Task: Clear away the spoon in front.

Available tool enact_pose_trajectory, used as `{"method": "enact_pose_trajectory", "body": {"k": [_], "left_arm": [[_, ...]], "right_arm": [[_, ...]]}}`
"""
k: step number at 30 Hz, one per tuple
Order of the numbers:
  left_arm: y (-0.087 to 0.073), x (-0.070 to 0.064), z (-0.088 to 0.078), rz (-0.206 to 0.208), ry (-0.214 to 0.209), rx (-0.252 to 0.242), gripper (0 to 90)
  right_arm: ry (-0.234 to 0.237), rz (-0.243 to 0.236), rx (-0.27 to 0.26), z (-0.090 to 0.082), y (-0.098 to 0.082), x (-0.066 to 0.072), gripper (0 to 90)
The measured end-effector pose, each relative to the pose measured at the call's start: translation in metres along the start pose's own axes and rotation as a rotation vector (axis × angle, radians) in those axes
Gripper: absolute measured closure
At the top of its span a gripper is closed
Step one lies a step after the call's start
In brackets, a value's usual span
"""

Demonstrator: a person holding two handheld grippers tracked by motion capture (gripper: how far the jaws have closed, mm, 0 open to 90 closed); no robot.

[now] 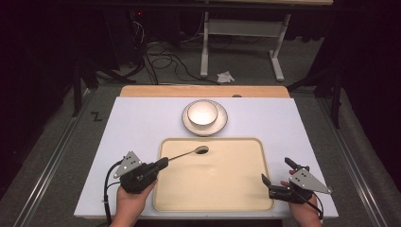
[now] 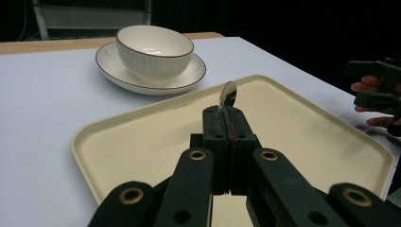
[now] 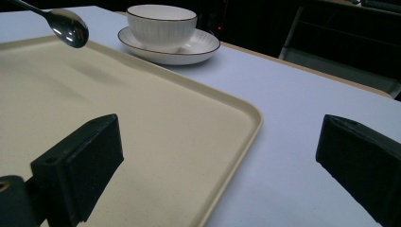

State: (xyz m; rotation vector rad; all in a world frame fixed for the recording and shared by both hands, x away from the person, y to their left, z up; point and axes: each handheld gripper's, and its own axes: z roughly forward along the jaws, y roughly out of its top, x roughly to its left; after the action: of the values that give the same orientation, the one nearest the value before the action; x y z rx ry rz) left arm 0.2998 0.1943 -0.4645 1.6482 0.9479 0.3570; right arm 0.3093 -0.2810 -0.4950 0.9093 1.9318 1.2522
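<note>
Metal spoon [image 1: 189, 153] was clamped by its handle end in the left gripper [image 1: 160, 165], jaws fully closed on it, bowl end held off the surface above the far left part of the cream tray [image 1: 213, 189]; in the right gripper view the spoon hung clear of the tray with a soft shadow under it, so it was judged lifted, not resting. Left hand [image 1: 130, 201] came in from the bottom edge, gripper angled up and to the right so the spoon pointed toward the white bowl [image 1: 202, 113], which sat on its saucer [image 1: 222, 124] on the white counter [image 1: 137, 123] just beyond the tray's far rim. That aim suggested the spoon was being carried to or from the bowl; which one could not be told. Tray lay central, otherwise bare. Right gripper [image 1: 278, 173] sat at the tray's near right corner, jaws spread wide, nothing between them, one jaw over the tray edge and the other over the counter. Right hand [image 1: 302, 208] held it low and level, pointing up-left, apparently idle and waiting clear of the spoon's path.
</note>
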Motion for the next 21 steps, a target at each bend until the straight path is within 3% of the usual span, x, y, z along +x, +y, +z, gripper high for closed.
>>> {"method": "enact_pose_trajectory", "body": {"k": [6,12,21], "left_arm": [[-0.005,0.000,0.007,-0.047,-0.050,0.020,89.5],[-0.012,0.003,0.018,-0.142,-0.137,0.051,89.5],[-0.020,0.007,0.029,-0.210,-0.205,0.098,89.5]], "right_arm": [[0.006,-0.004,-0.001,-0.001,0.000,0.000,1.4],[0.013,-0.009,0.004,0.000,0.000,0.001,1.3],[0.013,-0.019,0.008,0.000,0.000,0.001,1.4]]}}
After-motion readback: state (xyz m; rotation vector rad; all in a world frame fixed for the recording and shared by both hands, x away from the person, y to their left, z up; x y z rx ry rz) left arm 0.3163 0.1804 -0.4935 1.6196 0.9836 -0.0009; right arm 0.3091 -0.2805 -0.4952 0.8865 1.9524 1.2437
